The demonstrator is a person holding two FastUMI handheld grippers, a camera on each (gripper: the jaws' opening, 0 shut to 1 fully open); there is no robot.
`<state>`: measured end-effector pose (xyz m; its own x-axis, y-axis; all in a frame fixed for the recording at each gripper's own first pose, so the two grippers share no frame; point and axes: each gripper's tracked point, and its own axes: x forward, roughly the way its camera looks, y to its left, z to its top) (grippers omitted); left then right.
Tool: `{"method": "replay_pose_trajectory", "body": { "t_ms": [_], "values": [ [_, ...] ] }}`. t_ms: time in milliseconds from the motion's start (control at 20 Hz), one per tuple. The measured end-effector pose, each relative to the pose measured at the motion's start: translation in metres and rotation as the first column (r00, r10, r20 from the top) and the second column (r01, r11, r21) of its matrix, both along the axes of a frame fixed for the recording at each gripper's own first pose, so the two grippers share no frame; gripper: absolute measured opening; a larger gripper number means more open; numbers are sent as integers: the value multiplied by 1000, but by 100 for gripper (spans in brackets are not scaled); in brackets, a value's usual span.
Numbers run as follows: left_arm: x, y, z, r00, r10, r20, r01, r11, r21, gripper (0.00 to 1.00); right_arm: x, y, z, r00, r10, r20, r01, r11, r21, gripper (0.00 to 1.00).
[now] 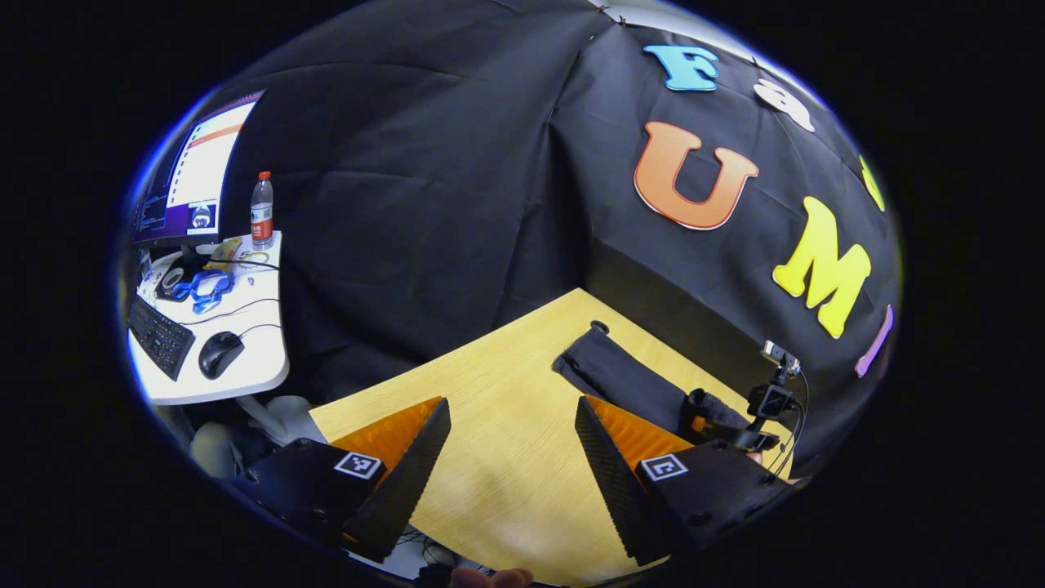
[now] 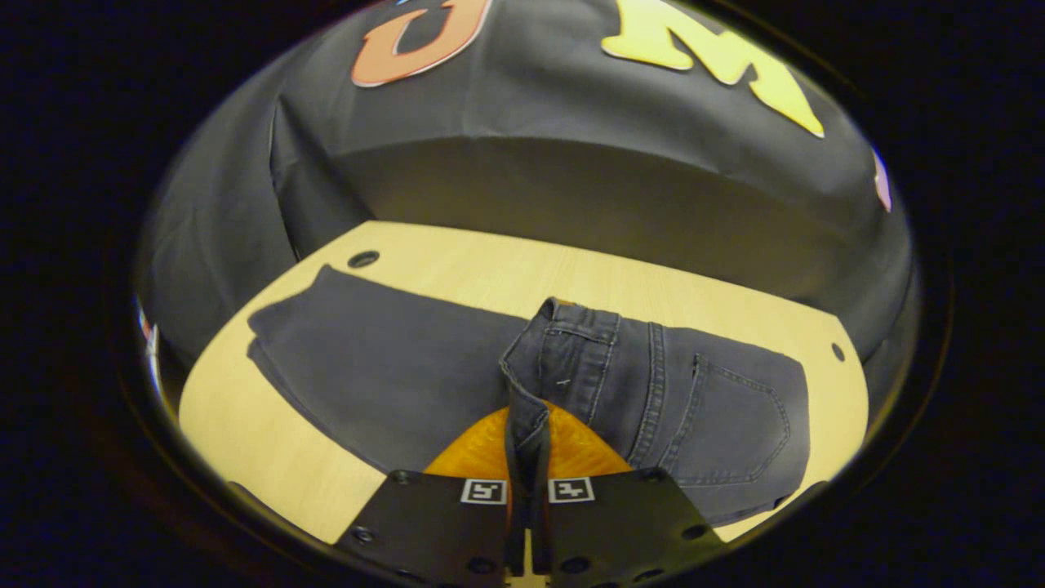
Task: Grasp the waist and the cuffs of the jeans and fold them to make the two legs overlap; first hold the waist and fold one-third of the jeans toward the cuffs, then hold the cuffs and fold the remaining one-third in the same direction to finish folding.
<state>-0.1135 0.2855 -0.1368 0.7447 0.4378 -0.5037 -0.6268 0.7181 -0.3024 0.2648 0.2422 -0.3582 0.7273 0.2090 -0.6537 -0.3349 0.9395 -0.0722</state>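
Note:
In the right gripper view, dark grey jeans (image 2: 392, 367) lie across the wooden table (image 2: 522, 261), legs overlapped, with the cuffs at the left (image 2: 265, 331). The seat with a back pocket (image 2: 735, 408) lies at the right. My right gripper (image 2: 526, 418) is shut on the waistband (image 2: 522, 384), which is lifted and turned over toward the legs. In the left gripper view, my left gripper (image 1: 510, 416) hangs open over bare table (image 1: 506, 457) with nothing between its fingers. The jeans' leg end (image 1: 612, 371) lies ahead to its right, beside the other gripper (image 1: 731, 425).
A white side desk (image 1: 253, 359) at the left carries a monitor (image 1: 192, 171), a water bottle (image 1: 261, 211), a keyboard (image 1: 159, 335) and a mouse (image 1: 219, 353). Black cloth walls close the table's far sides. The tabletop has small holes (image 2: 363, 259) near its corners.

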Motion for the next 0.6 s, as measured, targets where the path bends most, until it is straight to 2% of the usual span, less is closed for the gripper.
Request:
{"method": "replay_pose_trajectory", "body": {
  "t_ms": [100,200,250,300,350,400,450,550,600],
  "values": [
    [19,-1,-2,1000,-15,1,15,1000,-8,100,-6,6,2,999,33,-32,-32,998,55,16],
    [38,-3,-3,999,-34,12,34,999,-10,99,-20,8,16,997,52,-57,-45,992,115,39],
    [47,-5,-3,999,-40,14,41,999,-15,99,-29,4,26,996,55,-69,-45,989,141,53],
    [57,-7,-7,999,-50,13,51,998,-33,99,-39,-4,38,995,57,-82,-44,986,160,68],
    [67,-10,-12,998,-59,13,60,996,-59,99,-48,-16,51,994,64,-89,-49,985,163,78],
    [80,-15,-19,997,-72,14,73,992,-100,99,-58,-27,64,992,87,-91,-71,983,168,84],
    [93,-21,-30,997,-79,18,81,982,-172,99,-67,-40,80,991,106,-87,-89,981,175,84],
    [122,-31,-48,997,-65,43,76,934,-348,98,-89,-68,113,988,130,-79,-113,976,188,88],
    [136,-36,-59,998,-40,51,57,906,-420,98,-101,-81,128,988,139,-72,-122,972,203,94]
  ]
}}
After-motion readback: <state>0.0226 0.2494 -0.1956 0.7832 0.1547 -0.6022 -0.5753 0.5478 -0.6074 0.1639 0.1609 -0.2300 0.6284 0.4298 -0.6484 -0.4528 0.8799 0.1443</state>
